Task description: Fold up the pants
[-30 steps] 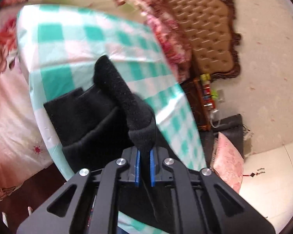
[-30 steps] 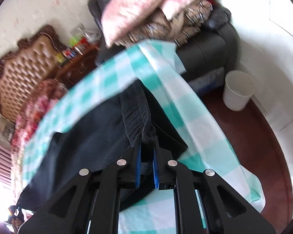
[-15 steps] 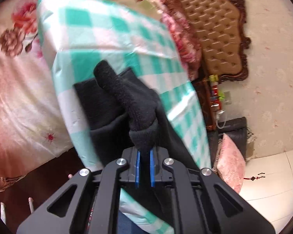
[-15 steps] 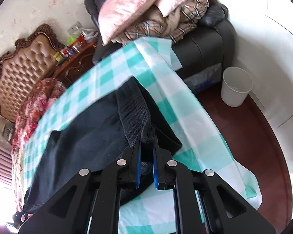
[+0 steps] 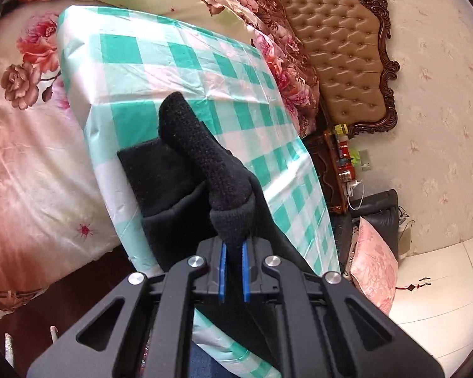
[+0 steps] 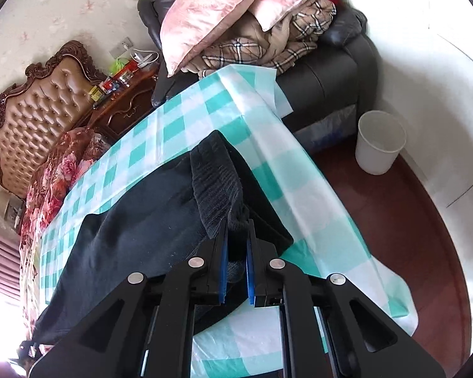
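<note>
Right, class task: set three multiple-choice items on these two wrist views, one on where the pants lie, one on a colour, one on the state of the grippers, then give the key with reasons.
1. Where do the black pants lie?
A. in the white bin
B. on the checked tablecloth
C. on the dark armchair

2. What colour are the squares of the checked tablecloth?
A. red and yellow
B. blue and black
C. teal and white

3. What state are the left gripper and the right gripper in?
A. both shut on the pants
B. both open and empty
C. only the left one holds cloth

Key: B, black cloth spreads over the checks; C, teal and white squares show in both views; A, black cloth is pinched between each pair of blue pads.
</note>
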`<state>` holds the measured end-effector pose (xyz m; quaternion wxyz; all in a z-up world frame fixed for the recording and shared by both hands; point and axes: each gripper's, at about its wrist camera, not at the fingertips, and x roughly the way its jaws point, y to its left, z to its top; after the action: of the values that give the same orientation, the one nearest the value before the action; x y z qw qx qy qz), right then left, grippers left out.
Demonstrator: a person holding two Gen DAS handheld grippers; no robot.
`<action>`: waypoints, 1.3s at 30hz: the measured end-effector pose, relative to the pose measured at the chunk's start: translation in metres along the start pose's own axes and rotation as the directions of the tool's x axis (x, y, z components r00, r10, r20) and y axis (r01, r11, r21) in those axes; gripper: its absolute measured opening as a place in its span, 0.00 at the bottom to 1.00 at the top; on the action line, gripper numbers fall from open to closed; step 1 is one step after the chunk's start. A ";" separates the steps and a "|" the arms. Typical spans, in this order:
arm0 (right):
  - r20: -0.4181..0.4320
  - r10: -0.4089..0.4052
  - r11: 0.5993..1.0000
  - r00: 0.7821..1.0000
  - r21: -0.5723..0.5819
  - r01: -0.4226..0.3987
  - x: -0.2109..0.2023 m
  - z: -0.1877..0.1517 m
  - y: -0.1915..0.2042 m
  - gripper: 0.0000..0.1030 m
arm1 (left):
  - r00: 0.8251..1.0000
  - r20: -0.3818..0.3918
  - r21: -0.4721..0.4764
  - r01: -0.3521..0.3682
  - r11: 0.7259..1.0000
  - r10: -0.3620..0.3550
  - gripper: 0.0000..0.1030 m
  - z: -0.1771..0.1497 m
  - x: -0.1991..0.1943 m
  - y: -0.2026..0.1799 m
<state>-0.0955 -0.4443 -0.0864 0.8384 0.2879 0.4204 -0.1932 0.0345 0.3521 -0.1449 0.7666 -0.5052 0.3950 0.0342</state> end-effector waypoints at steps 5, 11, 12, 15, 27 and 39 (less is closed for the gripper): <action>-0.062 -0.056 0.998 0.997 0.019 0.057 0.029 -0.016 -0.018 0.08 | 0.997 -0.053 -0.097 -0.055 0.994 0.050 0.07 -0.006 0.023 0.040; -0.046 -0.135 0.990 0.990 -0.055 0.133 0.032 -0.021 -0.013 0.13 | 0.996 -0.074 -0.078 -0.048 0.996 0.042 0.10 -0.004 0.033 0.047; -0.041 -0.142 0.989 0.989 -0.058 0.139 0.029 -0.021 -0.012 0.17 | 0.997 -0.072 -0.071 -0.039 0.997 0.034 0.15 -0.002 0.031 0.047; 0.041 -0.265 0.957 0.963 -0.108 0.268 0.009 -0.022 -0.004 0.36 | 0.999 -0.009 -0.047 -0.051 0.998 0.051 0.45 0.004 0.017 0.043; -0.011 0.074 0.808 0.997 -0.585 -0.067 0.027 -0.094 0.163 0.56 | 0.983 -0.039 0.048 -0.178 0.983 0.180 0.05 0.039 0.034 0.026; -0.084 -0.019 0.621 0.996 -0.782 -0.054 0.080 -0.190 0.228 0.56 | 0.970 0.031 0.285 -0.239 0.928 0.240 0.05 0.054 0.039 0.014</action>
<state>-0.0338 -0.1549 -0.1696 0.8635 -0.0940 0.4946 0.0294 0.0855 0.3885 -0.1705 0.8208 -0.3369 0.4562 0.0686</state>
